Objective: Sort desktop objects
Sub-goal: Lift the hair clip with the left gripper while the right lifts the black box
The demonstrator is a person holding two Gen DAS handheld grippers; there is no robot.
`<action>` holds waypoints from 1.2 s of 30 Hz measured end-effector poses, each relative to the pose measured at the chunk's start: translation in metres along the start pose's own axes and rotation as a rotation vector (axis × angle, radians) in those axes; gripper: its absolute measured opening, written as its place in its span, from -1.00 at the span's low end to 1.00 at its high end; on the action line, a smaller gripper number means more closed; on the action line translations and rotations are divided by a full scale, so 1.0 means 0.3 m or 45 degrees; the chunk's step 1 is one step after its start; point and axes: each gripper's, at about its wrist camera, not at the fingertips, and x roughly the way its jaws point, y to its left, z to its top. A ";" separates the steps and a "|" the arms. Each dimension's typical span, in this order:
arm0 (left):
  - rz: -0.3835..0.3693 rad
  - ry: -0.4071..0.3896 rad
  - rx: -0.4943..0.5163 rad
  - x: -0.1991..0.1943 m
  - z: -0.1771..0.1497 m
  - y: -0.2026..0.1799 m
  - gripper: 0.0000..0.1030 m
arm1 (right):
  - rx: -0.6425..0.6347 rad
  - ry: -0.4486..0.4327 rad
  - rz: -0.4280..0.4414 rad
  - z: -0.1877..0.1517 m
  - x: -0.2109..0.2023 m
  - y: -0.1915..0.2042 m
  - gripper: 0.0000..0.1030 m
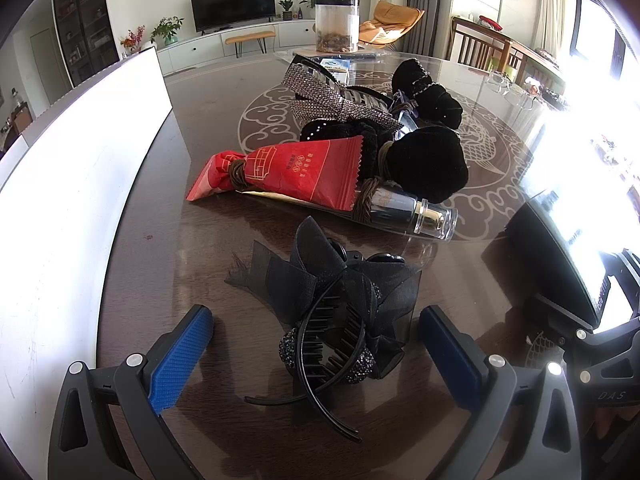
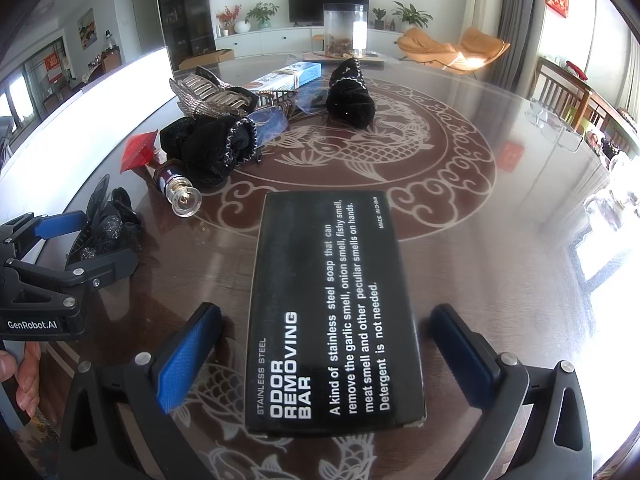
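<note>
A black mesh bow hair clip (image 1: 336,312) lies on the glass table between the fingers of my left gripper (image 1: 320,344), which is open around it. In the right wrist view a black box (image 2: 332,308) labelled "odor removing bar" lies flat between the wide-apart fingers of my right gripper (image 2: 326,344), which is open. The left gripper (image 2: 76,240) also shows at the left edge of the right wrist view, over the black hair clip (image 2: 108,228). Behind lie a red packet (image 1: 288,172), a small bottle (image 1: 412,212), black velvet scrunchies (image 1: 424,160) and a rhinestone bow clip (image 1: 328,96).
A white board (image 1: 80,184) stands along the table's left side. A clear jar (image 1: 336,24) and a blue-white carton (image 2: 288,74) stand at the far side. A hand (image 2: 20,380) holds the left gripper's handle. The black box shows as a dark corner (image 1: 560,248) at right.
</note>
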 end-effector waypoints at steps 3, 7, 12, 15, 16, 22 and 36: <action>0.000 0.000 0.000 0.000 0.000 0.000 1.00 | 0.000 0.000 0.000 0.000 0.000 0.000 1.00; 0.000 0.000 0.000 0.000 0.000 0.000 1.00 | 0.000 0.000 -0.001 -0.001 -0.001 0.001 1.00; 0.000 0.000 0.000 0.001 0.000 0.000 1.00 | 0.000 0.000 -0.001 0.000 0.000 0.000 1.00; 0.000 0.000 0.000 0.001 0.000 0.000 1.00 | -0.001 0.000 -0.001 0.000 0.000 0.000 1.00; 0.000 0.000 0.000 0.001 0.000 0.001 1.00 | -0.001 -0.001 -0.001 -0.001 0.000 0.000 1.00; 0.000 0.000 0.000 0.001 0.000 0.001 1.00 | -0.001 -0.001 -0.002 0.000 0.000 0.001 1.00; -0.034 0.037 0.048 -0.043 0.015 0.027 -0.23 | -0.021 0.169 0.073 0.069 -0.003 -0.034 0.35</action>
